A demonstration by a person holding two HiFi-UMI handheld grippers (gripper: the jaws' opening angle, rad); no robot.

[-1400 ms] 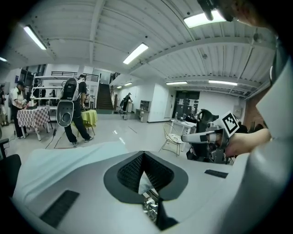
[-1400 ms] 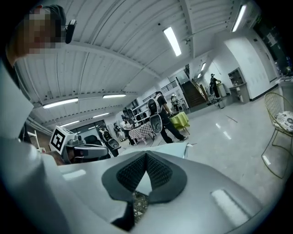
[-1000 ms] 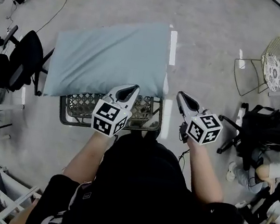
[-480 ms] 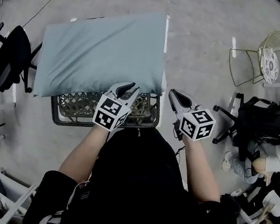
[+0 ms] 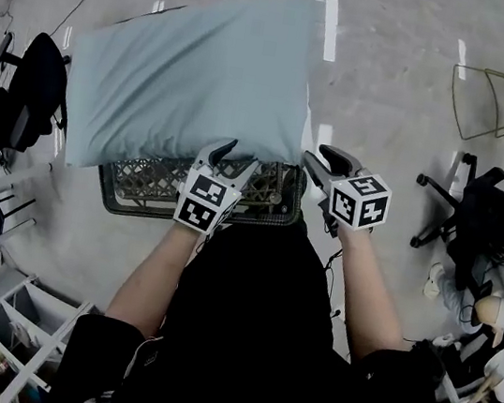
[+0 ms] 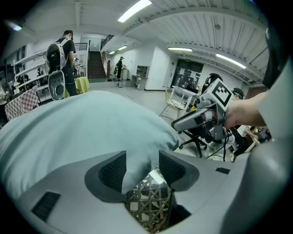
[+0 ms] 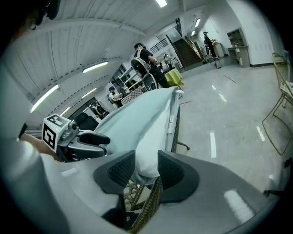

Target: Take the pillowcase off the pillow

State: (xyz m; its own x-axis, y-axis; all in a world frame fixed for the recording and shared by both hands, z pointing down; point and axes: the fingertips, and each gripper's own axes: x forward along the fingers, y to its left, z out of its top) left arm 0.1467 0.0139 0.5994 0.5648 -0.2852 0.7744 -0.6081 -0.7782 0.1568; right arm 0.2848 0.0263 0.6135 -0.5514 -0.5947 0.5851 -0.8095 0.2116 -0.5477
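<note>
Left tool [image 5: 233,157] wide open, right tool [image 5: 319,157] partly open, both just opened. The 5 o'clock corner of the pillow [image 5: 187,72] sits between each pair of jaws.

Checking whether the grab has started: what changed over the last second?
The left gripper and right gripper came down to the pillow's near edge. Shut before, their jaws have just been opening; the edge now sits between each pair, not yet clamped. The pillow stays on the basket.
</note>
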